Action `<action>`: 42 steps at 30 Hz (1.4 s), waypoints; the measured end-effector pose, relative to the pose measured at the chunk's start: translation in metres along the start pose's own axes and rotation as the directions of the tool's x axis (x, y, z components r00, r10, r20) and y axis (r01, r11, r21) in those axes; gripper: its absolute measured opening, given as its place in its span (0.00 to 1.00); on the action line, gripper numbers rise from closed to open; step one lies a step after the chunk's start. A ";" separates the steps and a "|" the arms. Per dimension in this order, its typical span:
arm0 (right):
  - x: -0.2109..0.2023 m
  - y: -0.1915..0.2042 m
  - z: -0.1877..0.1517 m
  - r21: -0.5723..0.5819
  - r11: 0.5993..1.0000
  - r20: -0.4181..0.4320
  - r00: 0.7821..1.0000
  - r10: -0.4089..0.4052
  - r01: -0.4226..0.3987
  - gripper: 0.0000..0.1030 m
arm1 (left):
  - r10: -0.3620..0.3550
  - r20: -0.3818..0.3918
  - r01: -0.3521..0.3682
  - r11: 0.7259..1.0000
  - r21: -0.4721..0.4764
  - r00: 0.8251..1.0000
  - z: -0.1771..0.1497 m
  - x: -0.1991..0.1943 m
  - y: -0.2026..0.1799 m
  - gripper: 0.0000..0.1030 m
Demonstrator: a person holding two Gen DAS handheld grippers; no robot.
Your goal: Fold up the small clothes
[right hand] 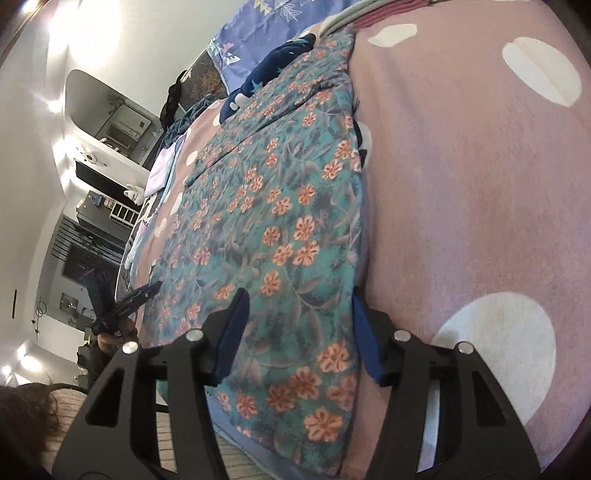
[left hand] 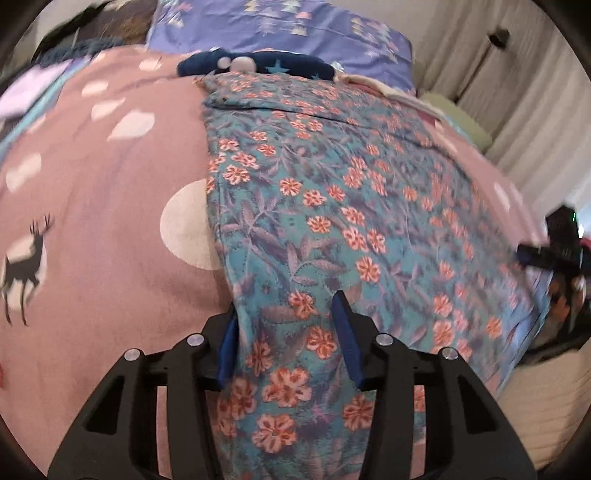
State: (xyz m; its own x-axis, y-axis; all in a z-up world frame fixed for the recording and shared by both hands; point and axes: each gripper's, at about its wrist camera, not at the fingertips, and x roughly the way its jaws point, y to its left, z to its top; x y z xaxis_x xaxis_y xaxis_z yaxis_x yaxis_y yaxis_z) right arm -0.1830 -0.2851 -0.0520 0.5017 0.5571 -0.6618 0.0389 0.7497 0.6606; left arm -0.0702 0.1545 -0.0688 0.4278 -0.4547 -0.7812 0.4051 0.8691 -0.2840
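A teal garment with orange flowers (left hand: pixel 332 203) lies spread flat on the pink bedcover (left hand: pixel 92 184), running away from me. My left gripper (left hand: pixel 286 325) straddles its near left corner. The jaws stand apart, with cloth lying between the blue pads, and the cloth's left edge crosses the left pad. In the right wrist view the same garment (right hand: pixel 266 221) stretches ahead. My right gripper (right hand: pixel 299 317) straddles its near right corner, jaws apart, with the cloth's edge at the right pad. Each gripper also shows in the other's view: the right gripper (left hand: pixel 546 254) and the left gripper (right hand: pixel 125 306).
A dark blue star-print item (left hand: pixel 258 64) lies at the garment's far end, before a purple pillow (left hand: pixel 277 26). Pale clothes (left hand: pixel 22 96) lie far left. Curtains (left hand: pixel 517 110) hang beyond the bed's right side. A person's hair and striped sleeve (right hand: pixel 29 413) show low left; shelves (right hand: pixel 99 192) stand beyond.
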 end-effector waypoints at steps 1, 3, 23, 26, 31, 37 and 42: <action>-0.003 0.003 -0.004 -0.015 1.000 -0.010 1.000 -0.004 0.004 0.55 | -0.011 -0.006 0.011 1.000 0.009 1.000 -0.003 -0.003 -0.002 0.45; -0.006 0.003 -0.013 -0.033 0.999 -0.016 1.000 -0.007 0.006 0.54 | -0.013 -0.010 0.013 0.999 0.042 1.000 -0.011 -0.007 -0.006 0.45; -0.069 0.028 0.028 -0.045 0.947 0.272 0.908 0.318 -0.318 0.02 | -0.104 0.325 0.102 0.994 0.024 0.940 0.023 -0.106 -0.052 0.05; -0.114 0.051 0.027 -0.146 0.929 0.356 0.858 0.371 -0.342 0.02 | -0.132 0.406 0.098 0.990 0.103 0.904 0.022 -0.144 -0.084 0.05; -0.182 0.075 0.009 -0.262 0.935 0.472 0.814 0.339 -0.238 0.02 | -0.141 0.520 0.053 0.982 0.179 0.842 0.009 -0.199 -0.113 0.05; -0.152 0.049 0.031 -0.148 0.977 0.439 0.876 0.202 -0.152 0.03 | -0.097 0.431 0.086 0.995 0.045 0.897 0.028 -0.150 -0.088 0.06; -0.100 0.028 0.076 -0.072 0.987 0.397 0.904 0.159 -0.142 0.03 | -0.076 0.368 0.115 0.990 -0.086 0.927 0.058 -0.105 -0.052 0.06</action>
State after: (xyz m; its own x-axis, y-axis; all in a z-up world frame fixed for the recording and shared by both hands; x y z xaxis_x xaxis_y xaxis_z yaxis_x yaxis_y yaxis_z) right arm -0.1669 -0.3470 0.0598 0.8027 0.4812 -0.3522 -0.0951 0.6864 0.7210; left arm -0.0900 0.1457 0.0604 0.6629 -0.5591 -0.4979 0.3809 0.8244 -0.4186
